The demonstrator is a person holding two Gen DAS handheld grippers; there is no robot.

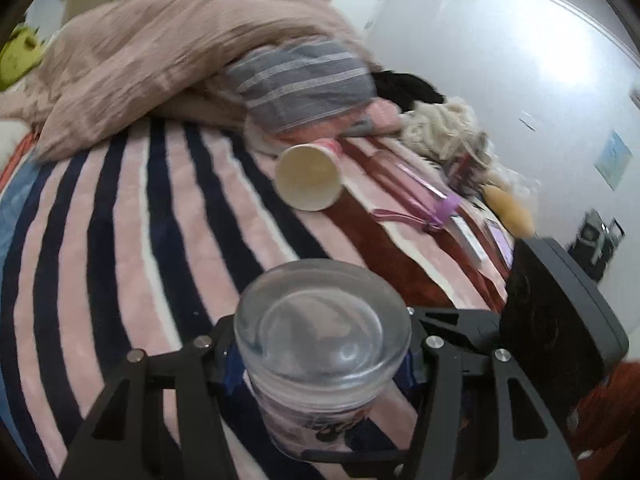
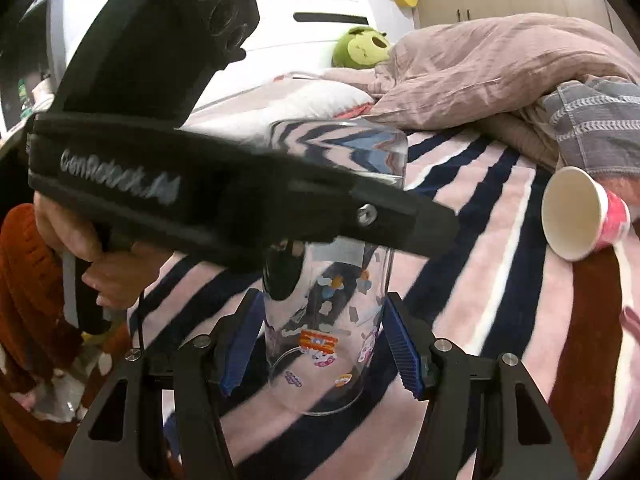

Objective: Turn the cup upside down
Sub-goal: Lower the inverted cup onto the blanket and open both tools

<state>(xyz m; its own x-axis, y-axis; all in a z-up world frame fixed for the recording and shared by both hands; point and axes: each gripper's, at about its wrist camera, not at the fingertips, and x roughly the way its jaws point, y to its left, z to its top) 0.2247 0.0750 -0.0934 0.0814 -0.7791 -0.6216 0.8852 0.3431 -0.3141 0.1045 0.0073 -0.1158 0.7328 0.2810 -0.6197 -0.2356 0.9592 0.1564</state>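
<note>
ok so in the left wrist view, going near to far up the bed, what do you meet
left gripper → glass cup → paper cup → grey striped cloth

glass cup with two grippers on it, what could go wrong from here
1. The glass cup is smooth and held base-up; the left gripper could let it slip onto the striped blanket.
2. The right gripper has its jaws close around the mouth end and could knock it.
3. The paper cup lying nearby could get bumped.

The cup is clear glass with little cartoon stickers — thick bottom up, open mouth down, over the striped blanket.
</note>
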